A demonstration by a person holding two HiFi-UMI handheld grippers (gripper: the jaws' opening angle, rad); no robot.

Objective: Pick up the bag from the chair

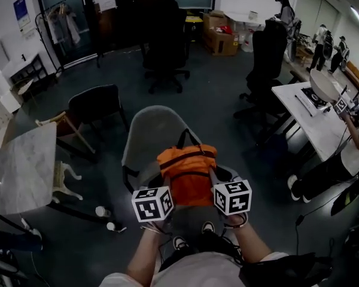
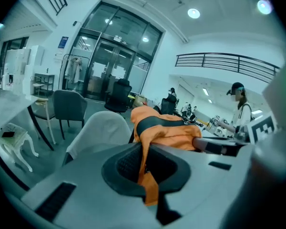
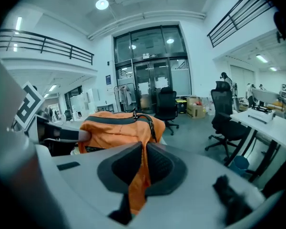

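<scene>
An orange bag [image 1: 188, 173] with black straps hangs lifted above the grey chair [image 1: 149, 135], between my two grippers. My left gripper [image 1: 165, 181] is shut on the bag's left edge; orange fabric [image 2: 148, 175] is pinched between its dark pads [image 2: 126, 166]. On the bag's right edge my right gripper [image 1: 214, 178] is shut too, with orange cloth [image 3: 138, 185] squeezed between its pads [image 3: 159, 168]. The bag's body [image 2: 169, 128] bulges ahead of the left jaws. Its black handle [image 3: 145, 118] shows in the right gripper view.
A marble-topped table [image 1: 21, 172] stands at the left with a dark chair [image 1: 96, 103] beside it. Black office chairs [image 1: 164, 46] stand behind. A white desk [image 1: 314, 115] with people nearby is at the right. My feet [image 1: 191, 235] are on the dark floor just below the bag.
</scene>
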